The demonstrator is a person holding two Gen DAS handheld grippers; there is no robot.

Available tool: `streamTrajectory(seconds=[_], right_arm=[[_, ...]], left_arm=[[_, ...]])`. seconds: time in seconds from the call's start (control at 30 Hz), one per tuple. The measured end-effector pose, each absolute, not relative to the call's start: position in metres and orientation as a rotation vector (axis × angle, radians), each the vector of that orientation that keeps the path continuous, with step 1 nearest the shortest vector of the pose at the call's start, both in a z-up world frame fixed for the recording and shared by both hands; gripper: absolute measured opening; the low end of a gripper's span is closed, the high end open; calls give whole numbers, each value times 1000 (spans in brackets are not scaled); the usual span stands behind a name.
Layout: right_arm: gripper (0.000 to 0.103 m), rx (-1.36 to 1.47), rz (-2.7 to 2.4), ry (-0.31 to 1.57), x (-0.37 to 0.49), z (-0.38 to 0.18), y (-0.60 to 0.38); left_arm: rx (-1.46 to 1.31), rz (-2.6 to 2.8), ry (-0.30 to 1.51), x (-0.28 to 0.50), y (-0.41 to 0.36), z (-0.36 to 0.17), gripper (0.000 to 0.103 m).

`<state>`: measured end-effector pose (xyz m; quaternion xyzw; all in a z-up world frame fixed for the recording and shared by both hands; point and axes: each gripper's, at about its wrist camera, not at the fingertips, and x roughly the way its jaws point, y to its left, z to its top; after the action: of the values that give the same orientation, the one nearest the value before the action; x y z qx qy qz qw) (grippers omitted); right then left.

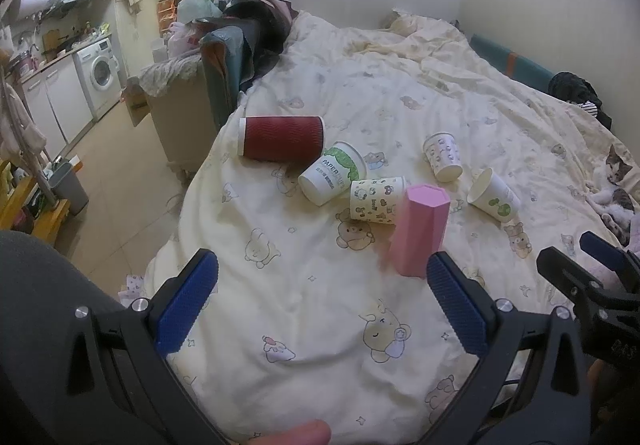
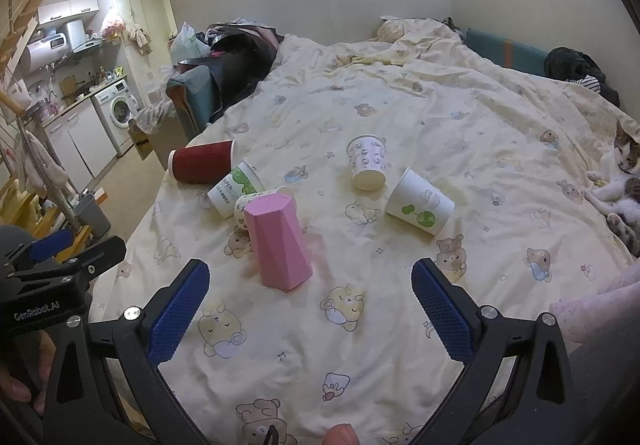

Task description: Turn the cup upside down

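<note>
Both my tongs, left (image 1: pixel 322 305) & right (image 2: pixel 310 309), hang apart w/ nothing held. Pink cup (image 2: pixel 280 243) stands on the bed (image 2: pixel 440 117), closed end up, just ahead. I'd approach level, squeeze mid-body gently; soft duvet tips things easily.

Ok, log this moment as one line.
left tool: open, empty | right tool: open, empty | pink cup: upside down on duvet | five paper cups: lying

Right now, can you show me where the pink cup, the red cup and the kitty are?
pink cup (image 2: pixel 280 241), right wrist view, on its faceted side.
red cup (image 1: pixel 282 139), left wrist view, on its ribbed side.
kitty (image 2: pixel 624 161), right wrist view, on its face.
</note>
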<state>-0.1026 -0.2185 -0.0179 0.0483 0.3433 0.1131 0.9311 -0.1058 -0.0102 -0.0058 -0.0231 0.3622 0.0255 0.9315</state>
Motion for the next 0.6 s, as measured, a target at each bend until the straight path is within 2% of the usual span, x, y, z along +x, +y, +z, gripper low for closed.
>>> streamTrajectory(seconds=[0.6], right_arm=[[103,99,231,702,-102,-18,-219]], left_arm=[[-47,47,741,-105,-12,-6,103]])
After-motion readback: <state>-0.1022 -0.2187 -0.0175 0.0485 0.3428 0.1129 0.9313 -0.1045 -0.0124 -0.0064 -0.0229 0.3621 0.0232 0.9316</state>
